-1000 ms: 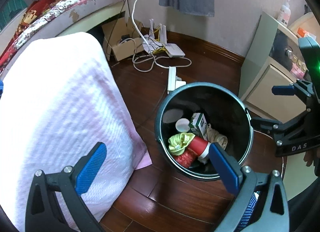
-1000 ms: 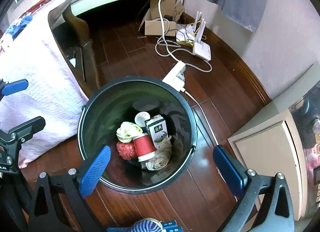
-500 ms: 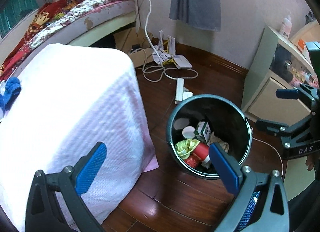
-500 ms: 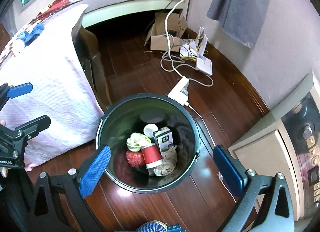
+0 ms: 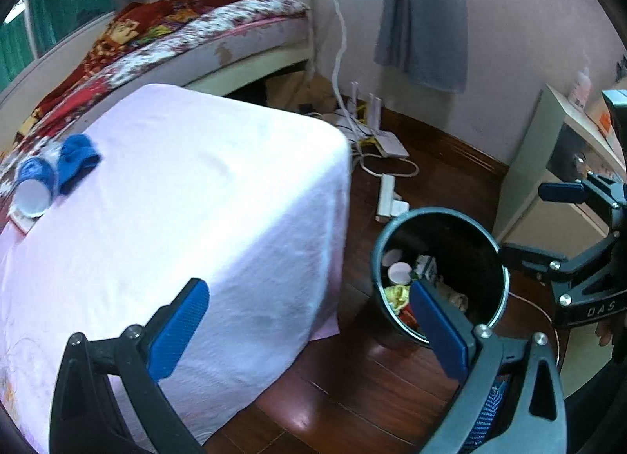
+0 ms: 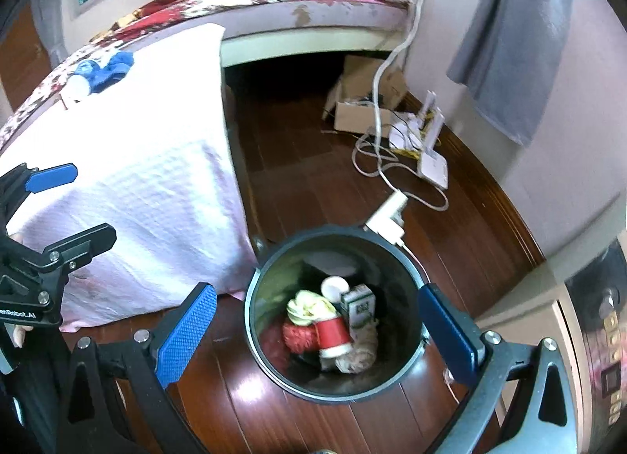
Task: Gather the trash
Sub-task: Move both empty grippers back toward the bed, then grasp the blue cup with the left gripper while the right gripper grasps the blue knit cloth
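Observation:
A dark round trash bin (image 6: 409, 369) stands on the wood floor and holds a red cup (image 6: 332, 334), a green box (image 6: 360, 305), a white cup and crumpled scraps. It also shows in the left wrist view (image 5: 501, 277). On the pink-covered table (image 5: 196, 199) lie a blue cup (image 5: 33, 189) on its side and a blue cloth (image 5: 76, 158); both show small in the right wrist view (image 6: 104, 69). My left gripper (image 5: 309, 332) is open and empty above the table's near corner. My right gripper (image 6: 317, 332) is open and empty above the bin.
A power strip (image 6: 388, 217), white cables and a router (image 6: 431, 164) lie on the floor beyond the bin. A cardboard box (image 6: 360, 109) sits by the bed (image 6: 313, 3). A beige cabinet (image 5: 548, 187) stands to the right of the bin.
Both grippers have risen and drawn back from the bin, which looks smaller now. The left view has swung onto the table top, bringing the blue cup and cloth into sight.

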Demonstrator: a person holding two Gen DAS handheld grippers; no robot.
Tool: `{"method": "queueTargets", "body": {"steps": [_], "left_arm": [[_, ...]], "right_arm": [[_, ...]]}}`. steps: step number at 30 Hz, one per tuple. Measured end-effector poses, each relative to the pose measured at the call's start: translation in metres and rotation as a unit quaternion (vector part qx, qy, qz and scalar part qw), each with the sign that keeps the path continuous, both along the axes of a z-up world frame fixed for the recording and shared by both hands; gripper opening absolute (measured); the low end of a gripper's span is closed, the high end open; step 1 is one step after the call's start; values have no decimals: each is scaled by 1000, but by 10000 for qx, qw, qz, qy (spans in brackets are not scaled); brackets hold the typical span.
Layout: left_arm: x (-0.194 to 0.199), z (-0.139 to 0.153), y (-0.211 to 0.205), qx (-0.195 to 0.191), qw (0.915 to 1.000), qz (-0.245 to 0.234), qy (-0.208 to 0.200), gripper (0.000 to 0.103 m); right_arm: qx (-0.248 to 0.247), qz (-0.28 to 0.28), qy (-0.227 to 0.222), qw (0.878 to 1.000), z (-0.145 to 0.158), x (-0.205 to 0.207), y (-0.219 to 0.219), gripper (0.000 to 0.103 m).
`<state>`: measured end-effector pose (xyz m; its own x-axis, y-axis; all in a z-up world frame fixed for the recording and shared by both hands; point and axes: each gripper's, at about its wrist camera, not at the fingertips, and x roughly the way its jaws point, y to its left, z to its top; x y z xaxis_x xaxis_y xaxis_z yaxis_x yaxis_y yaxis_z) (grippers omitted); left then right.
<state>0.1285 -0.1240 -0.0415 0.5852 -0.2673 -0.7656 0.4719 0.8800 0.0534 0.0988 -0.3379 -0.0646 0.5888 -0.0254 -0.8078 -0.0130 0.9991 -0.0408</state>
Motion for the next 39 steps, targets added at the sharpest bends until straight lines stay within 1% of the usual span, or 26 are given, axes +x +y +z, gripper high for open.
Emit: {"method": "queueTargets", "body": {"steps": [6,13,16,18,19,21,23,24,25,27,31,36,39], "left_arm": [[7,14,37,-60,9985,499,-224,102],[17,31,100,-122,9916,1209,-438,102],[23,37,131,-109,9865,1562,-471,102],[26,40,156,-67,9816,1838,-522,102],[28,42,167,-85,9792,1956,-525,102],[34,46,190,-141,9736,2217,-523,102],[40,50,209,-122,9687,2406,-592,100],[44,52,217,-134,9667,2479,-625,96],[52,52,228,-143,9635,2598,-629,93],[66,48,245,-182,9602,2729,-568,91],[89,41,269,-341,9537,2946,-496,89],[116,28,285,-459,9505,3051,-368,81],[129,22,294,-559,9489,3091,-294,79]], "right_arm": [[127,394,-340,9986,18,18,36,103],[370,846,-695,9933,38,44,83,103],[556,1100,-827,9889,44,56,106,103],[622,1279,-798,9866,47,66,126,103],[611,1387,-742,9857,51,72,138,103],[553,1492,-807,9840,58,79,154,103],[659,1656,-844,9804,68,90,174,103],[668,1680,-880,9796,71,95,181,103],[685,1714,-924,9785,75,101,189,103],[740,1812,-982,9757,80,117,206,103],[695,1958,-956,9735,82,155,241,103],[661,2124,-879,9710,76,198,277,103],[603,2211,-841,9698,71,216,294,102]]}}
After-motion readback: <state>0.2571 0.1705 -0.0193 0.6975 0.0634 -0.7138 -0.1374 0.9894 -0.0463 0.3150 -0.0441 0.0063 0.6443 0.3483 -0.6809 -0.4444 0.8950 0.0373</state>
